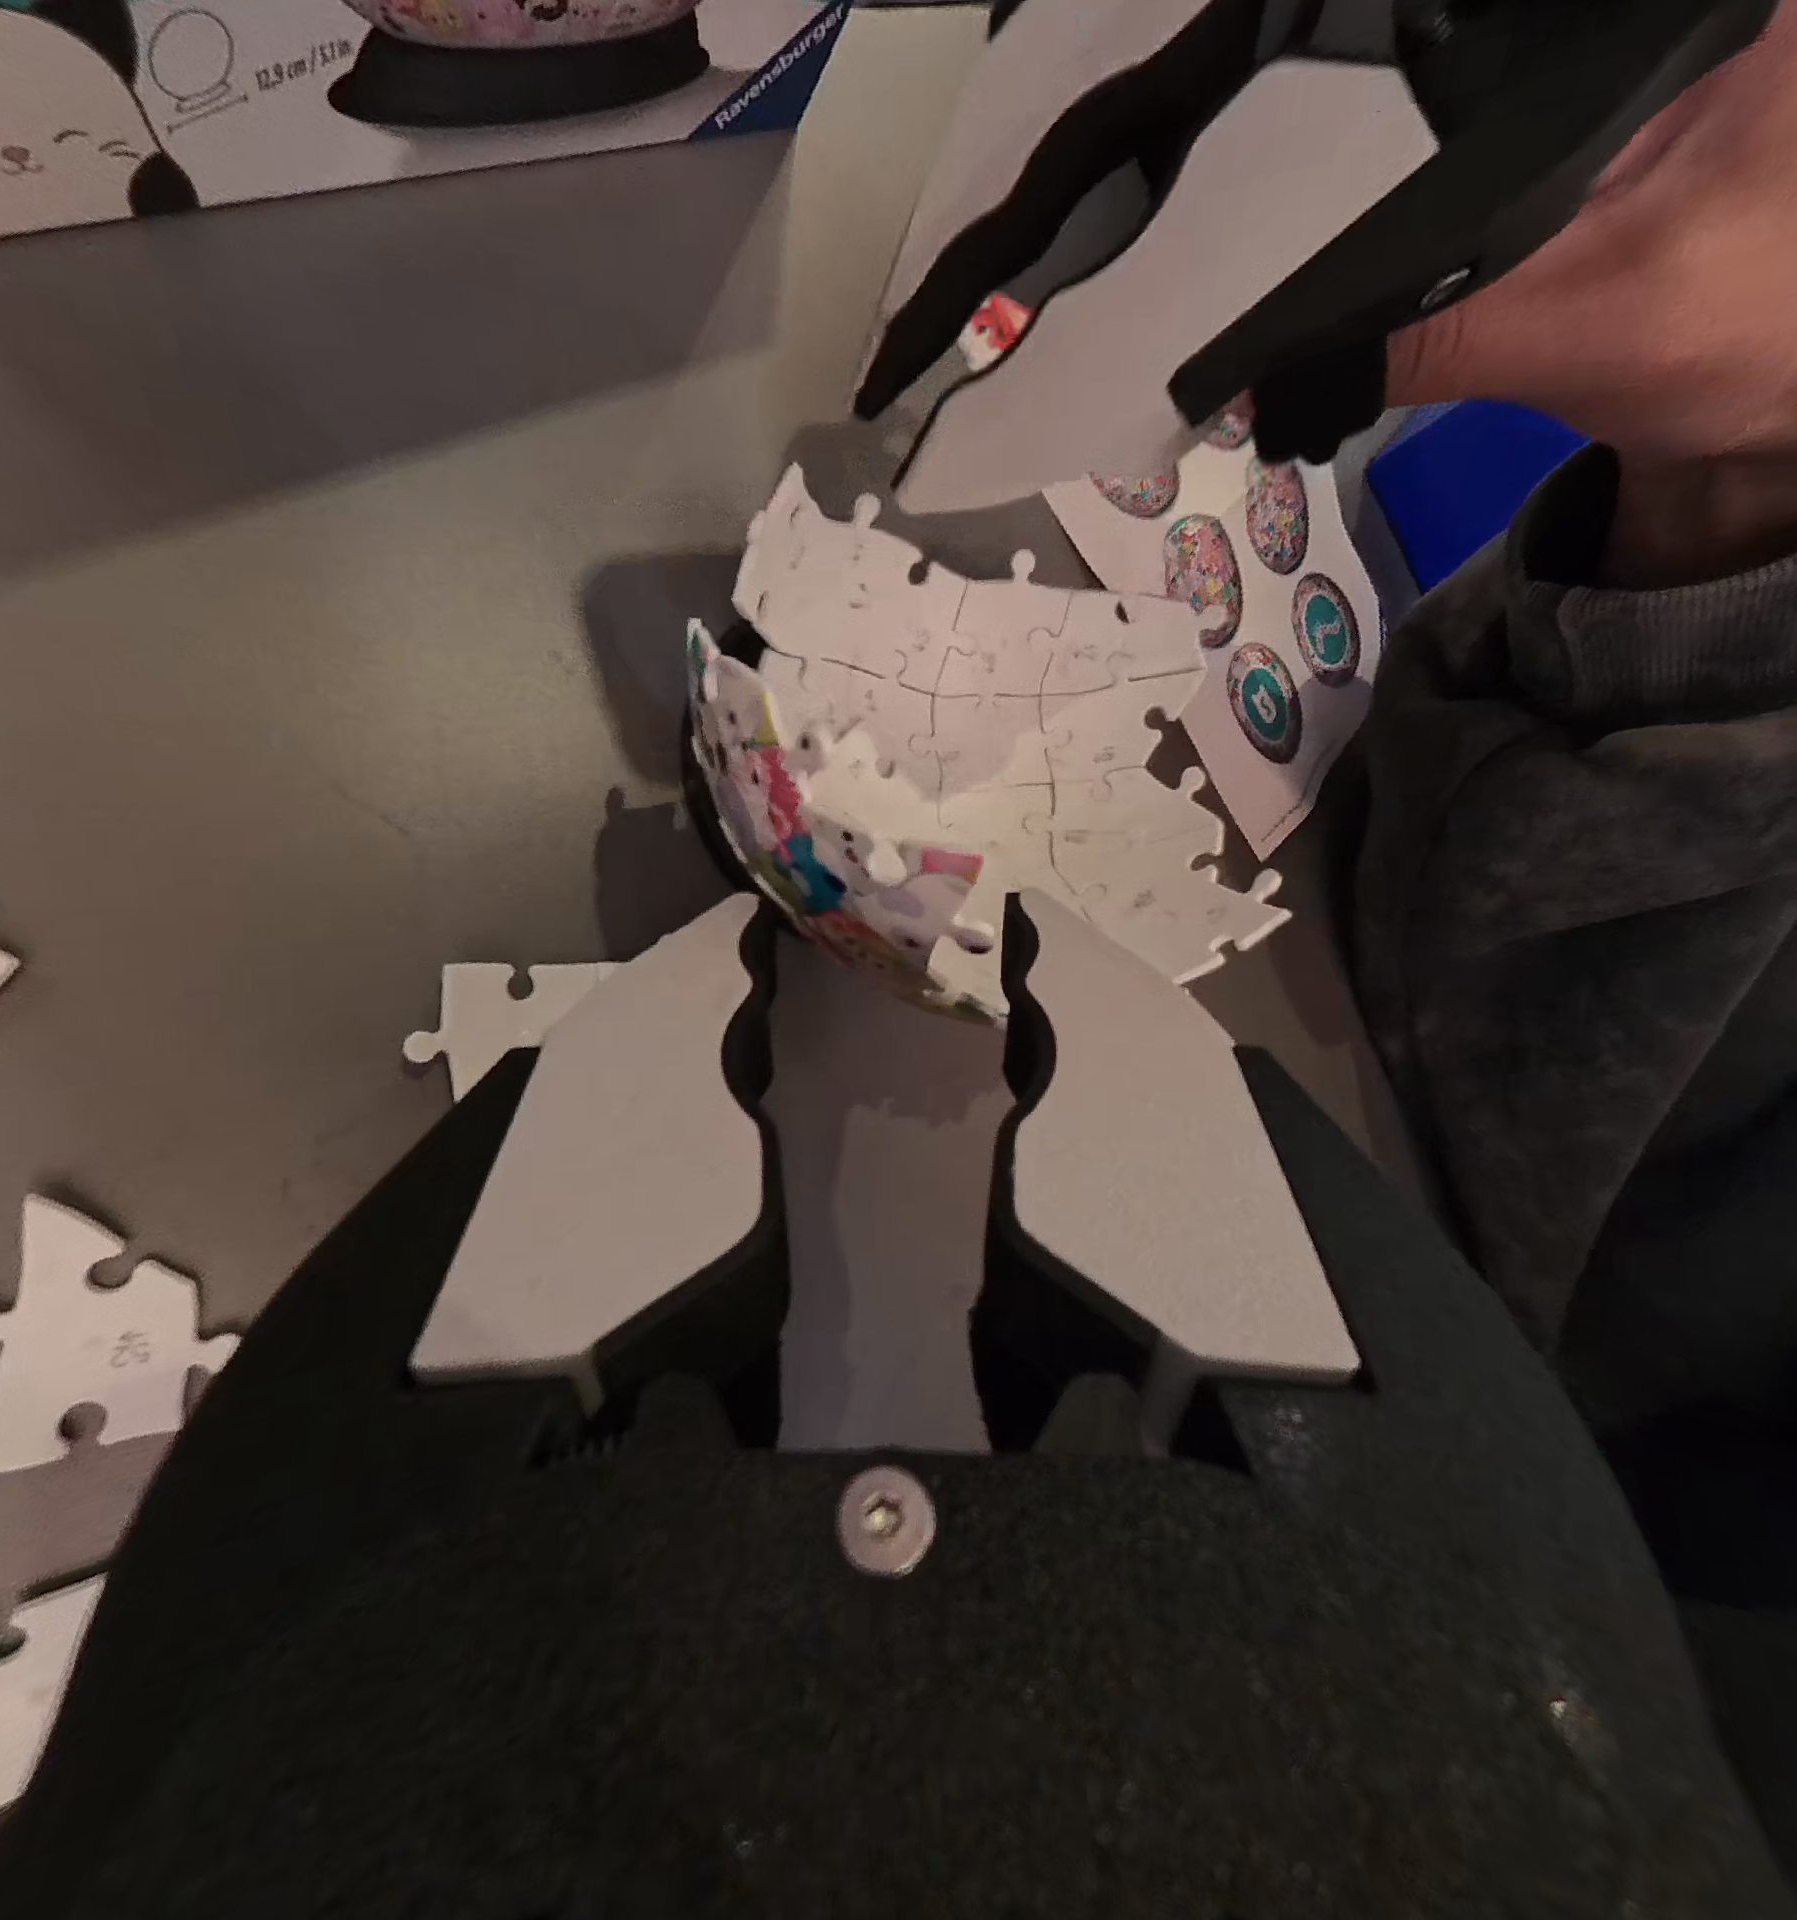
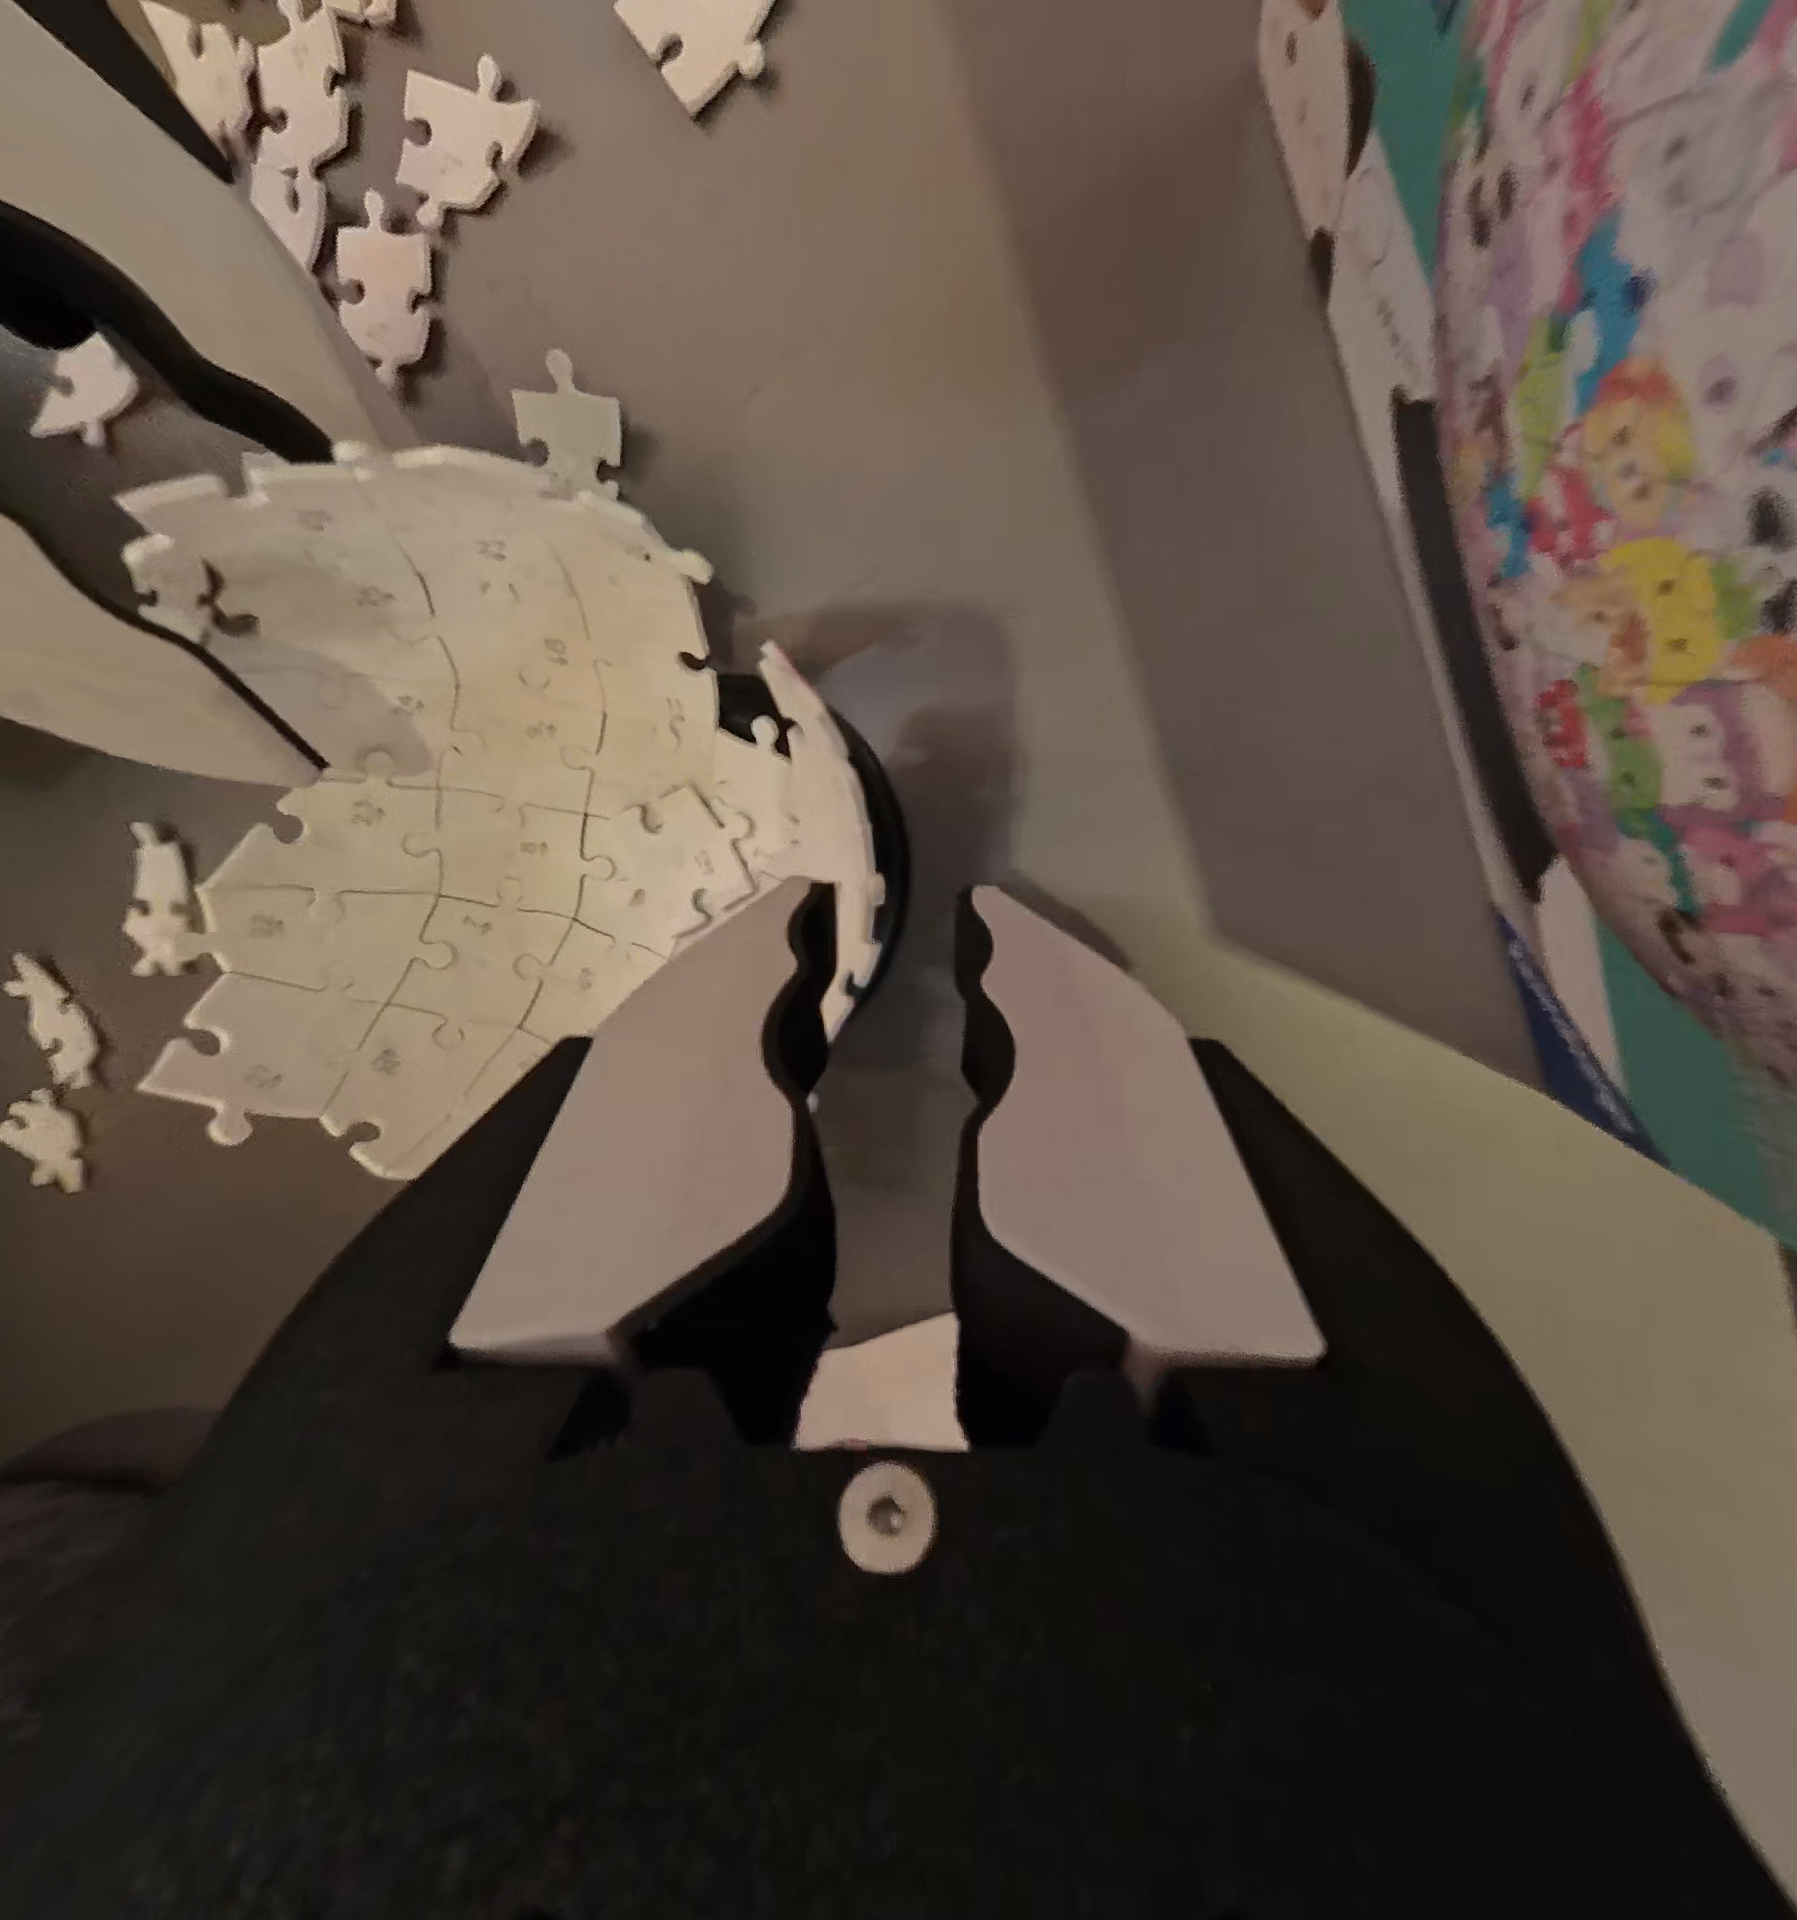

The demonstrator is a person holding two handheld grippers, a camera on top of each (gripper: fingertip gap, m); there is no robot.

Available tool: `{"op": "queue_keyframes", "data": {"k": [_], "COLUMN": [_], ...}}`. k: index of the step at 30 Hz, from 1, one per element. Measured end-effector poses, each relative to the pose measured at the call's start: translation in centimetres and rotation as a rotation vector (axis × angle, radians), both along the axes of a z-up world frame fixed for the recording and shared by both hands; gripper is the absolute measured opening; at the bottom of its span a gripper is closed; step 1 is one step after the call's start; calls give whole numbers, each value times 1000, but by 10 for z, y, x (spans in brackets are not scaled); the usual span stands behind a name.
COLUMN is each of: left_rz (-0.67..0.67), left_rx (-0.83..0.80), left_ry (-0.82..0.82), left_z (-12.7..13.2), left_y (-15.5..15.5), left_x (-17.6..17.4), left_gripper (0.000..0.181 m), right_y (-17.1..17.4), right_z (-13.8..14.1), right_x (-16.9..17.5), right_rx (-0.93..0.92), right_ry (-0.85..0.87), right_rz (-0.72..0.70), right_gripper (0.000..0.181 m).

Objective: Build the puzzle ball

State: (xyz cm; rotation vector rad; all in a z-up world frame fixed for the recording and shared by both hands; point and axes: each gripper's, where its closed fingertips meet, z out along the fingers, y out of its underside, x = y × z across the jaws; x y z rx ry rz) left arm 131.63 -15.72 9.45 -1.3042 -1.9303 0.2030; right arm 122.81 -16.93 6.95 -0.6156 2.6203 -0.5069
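The half-built puzzle ball (image 1: 977, 707) is an open white shell with a colourful outside, sitting on a black stand (image 1: 699, 800) on the grey table. My left gripper (image 1: 889, 914) is open, with its fingers astride the shell's near rim. In the right wrist view it (image 2: 322, 613) straddles the rim of the ball (image 2: 478, 790). My right gripper (image 2: 889, 904) hovers at the opposite rim by the stand (image 2: 889, 821). It holds a small puzzle piece (image 1: 993, 322) deep between its fingers, whose white back shows in the right wrist view (image 2: 883, 1392). It also shows in the left wrist view (image 1: 889, 452).
The puzzle box (image 1: 354, 104) stands along the back and fills the right of the right wrist view (image 2: 1652, 623). Loose white pieces (image 1: 94, 1340) lie to the left and others (image 2: 458, 135) lie beyond the ball. A printed sheet (image 1: 1278, 644), a hand (image 1: 1652, 312) and a grey sleeve (image 1: 1600, 831) are at right.
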Motion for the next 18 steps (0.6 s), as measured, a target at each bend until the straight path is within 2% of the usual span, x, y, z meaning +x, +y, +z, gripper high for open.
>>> {"op": "queue_keyframes", "data": {"k": [2, 5, 8, 12, 18], "left_rz": [-2, -3, -10, -32, 3], "left_rx": [1, 3, -3, -34, -95], "left_ry": [8, 34, 108, 197, 343], "left_z": [2, 9, 21, 31, 43], "left_y": [1, 1, 0, -3, -16], "left_x": [1, 4, 5, 9, 27], "left_gripper": [41, 42, 42, 42, 42], "right_y": [-5, -4, 0, -3, -2], "right_z": [11, 20, 12, 10, -11], "right_x": [-3, 12, 17, 33, 32], "right_rx": [-75, -173, -164, -145, -98], "right_ry": [54, 142, 236, 178, 336], "right_rz": [16, 152, 209, 217, 265], "right_gripper": [15, 0, 0, 0, 0]}}
